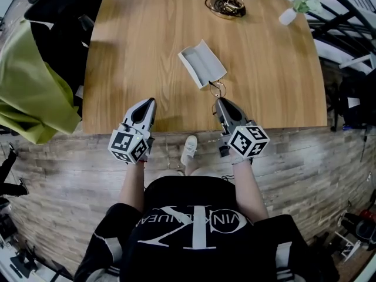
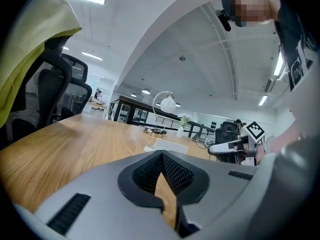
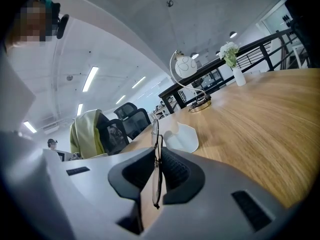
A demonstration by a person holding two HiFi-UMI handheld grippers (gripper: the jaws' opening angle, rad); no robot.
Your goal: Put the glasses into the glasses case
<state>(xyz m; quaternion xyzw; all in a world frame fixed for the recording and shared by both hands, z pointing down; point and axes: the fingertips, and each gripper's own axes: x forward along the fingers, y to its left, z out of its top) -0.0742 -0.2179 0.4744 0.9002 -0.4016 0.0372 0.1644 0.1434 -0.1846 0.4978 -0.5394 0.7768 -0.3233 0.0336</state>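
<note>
The job is only partly underway: the glasses are already picked up, but they are not in the case yet. The right hand-held gripper is pinching them between its jaws, which are closing narrowly on the thin frame, and it is holding them just above the near edge of the table, a little short of the case. The case is lying open near the middle of the table, its pale inside facing up and nothing in it as far as I can see. The left hand-held gripper is hovering at the table's near edge, well to the left of the case, with its jaws pressed together at the tips and nothing between them. What is left, I would say, is carrying the glasses forward, lowering them into the open tray and letting go; whether the case then needs shutting I cannot tell. The glasses are looking slight and delicate: a thin dark wire frame with clear lenses, standing edge-on in the grip, so they are likely bending or slipping easily if squeezed carelessly.
</note>
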